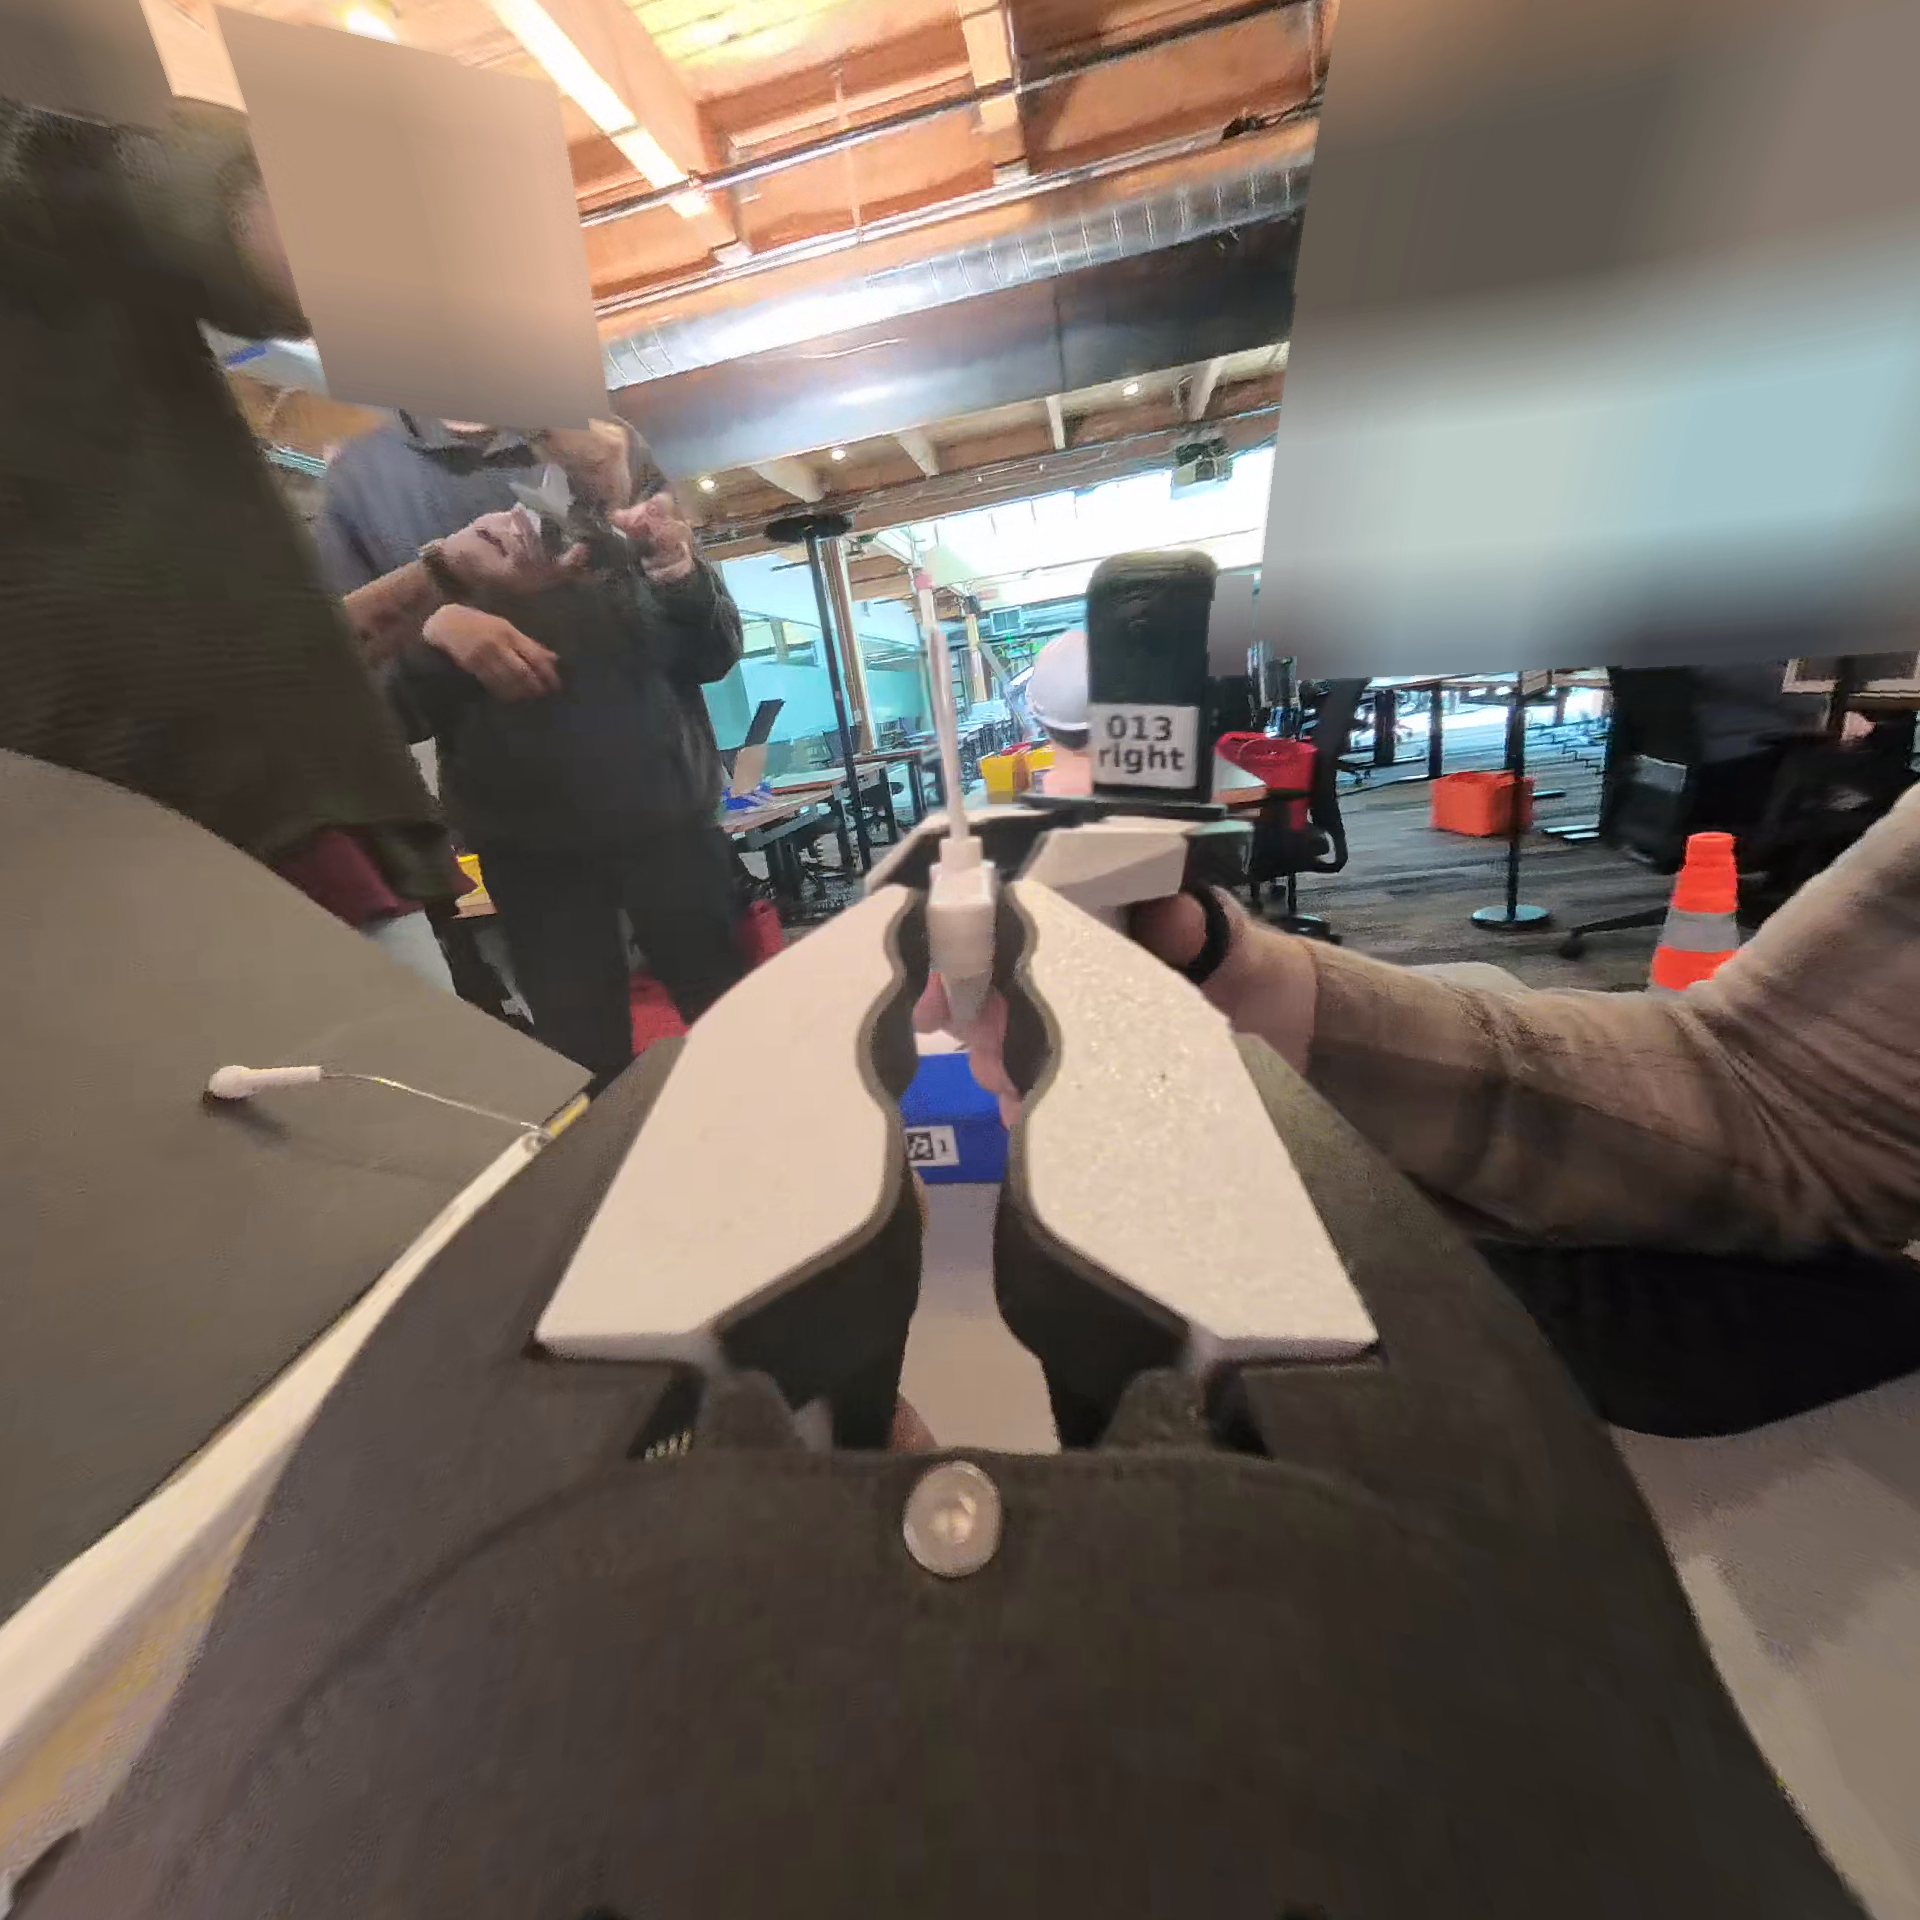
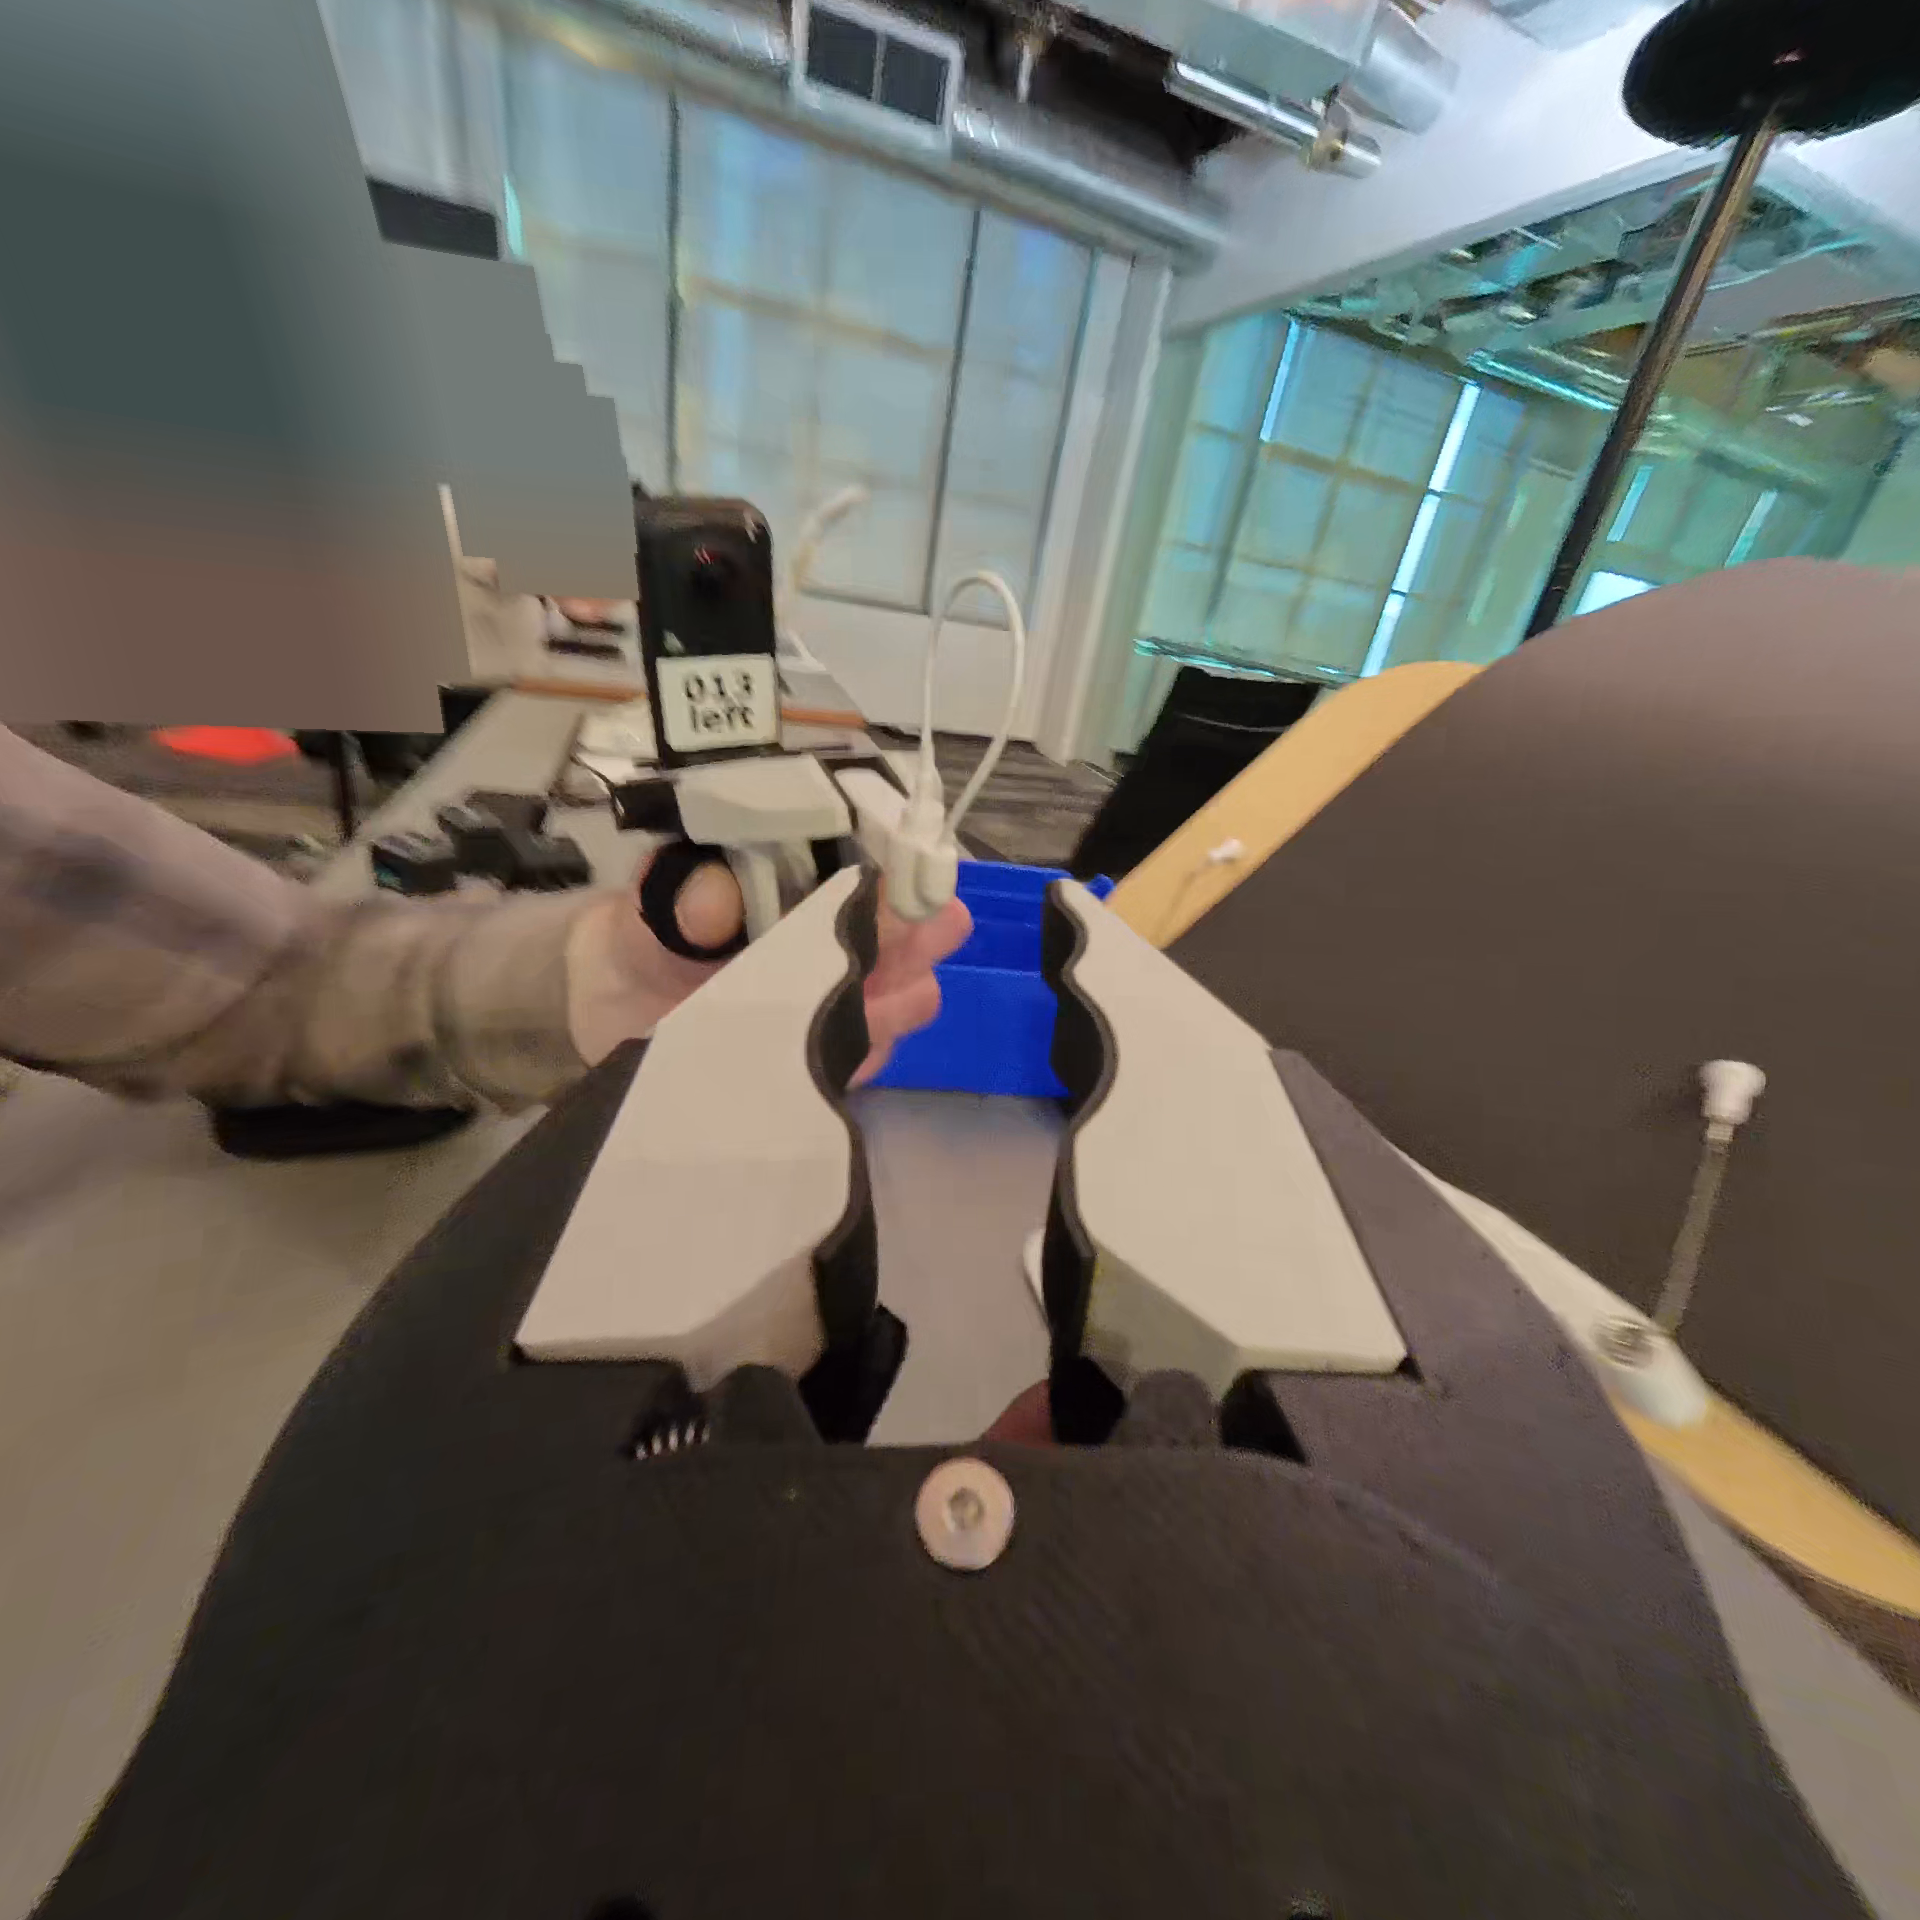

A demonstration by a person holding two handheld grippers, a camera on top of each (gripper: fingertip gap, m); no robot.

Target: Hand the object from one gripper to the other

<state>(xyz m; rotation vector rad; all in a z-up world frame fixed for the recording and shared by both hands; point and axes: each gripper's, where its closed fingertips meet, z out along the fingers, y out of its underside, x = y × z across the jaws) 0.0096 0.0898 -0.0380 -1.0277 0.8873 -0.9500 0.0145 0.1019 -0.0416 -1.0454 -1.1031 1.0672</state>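
Left gripper [image 1: 961,935]: my jaws are clamped on the white cable adapter [image 1: 958,920], pinched at the tips.
Right gripper [image 2: 956,914]: jaws spread wide, nothing between them.
Adapter: at my right fingertips, cord looping upward.
Blue bin [image 2: 987,997]: just beyond.

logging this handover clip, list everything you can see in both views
cable: one, white, clamped in the left gripper, loop standing up
bin: one, blue, below the grippers
cone: one, orange and white, floor at right
crate: one, orange, background right
bystanders: at least two, dark clothes, back left
left gripper: one, white fingers, shut on the cable
right gripper: one, white fingers, open, facing the cable
hands: two, one on each gripper handle
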